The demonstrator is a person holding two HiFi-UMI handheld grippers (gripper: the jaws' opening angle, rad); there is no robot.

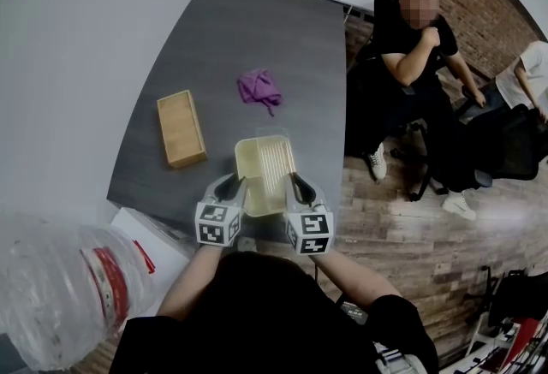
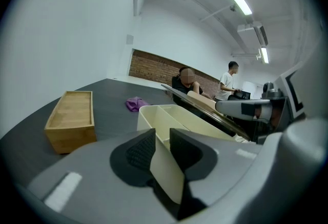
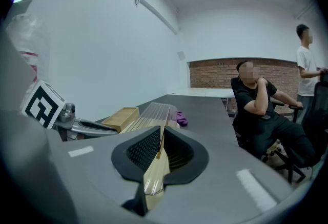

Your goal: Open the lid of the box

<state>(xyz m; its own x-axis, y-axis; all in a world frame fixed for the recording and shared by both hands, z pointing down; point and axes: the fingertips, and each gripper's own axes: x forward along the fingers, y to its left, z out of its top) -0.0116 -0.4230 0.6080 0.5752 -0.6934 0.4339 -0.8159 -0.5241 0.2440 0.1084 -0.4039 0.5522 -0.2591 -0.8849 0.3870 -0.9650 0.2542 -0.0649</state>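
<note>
Two hand-held grippers work at the near edge of a dark grey tabletop (image 1: 257, 30), one on each side of a cream plastic box (image 1: 242, 169) that sits close to that edge. The left hand-held gripper (image 1: 229, 186) straddles the box's near left wall. In its own view the cream wall (image 2: 163, 166) stands upright between the two black pads, which are clamped against it on both sides. The right hand-held gripper (image 1: 300, 188) is clenched on the near edge of a clear ribbed lid (image 1: 272, 160). Its own view shows the thin sheet pinched between the ridged pads (image 3: 146, 151) and reaching away from them over the box. In the left gripper view the lid stands tilted, its right side raised off the box, whose divided inside (image 2: 174, 115) is exposed. Left of the cream box, and apart from it, lies an open rectangular wooden box (image 1: 181, 127). Farther back near the middle of the tabletop is a crumpled purple cloth (image 1: 259, 88). Beyond the right edge a person in black (image 1: 411, 56) sits on a chair, and another in a white shirt (image 1: 527, 73) is partly visible at the far right. A clear plastic water bottle (image 1: 60, 287) fills the lower left of the head view.
</note>
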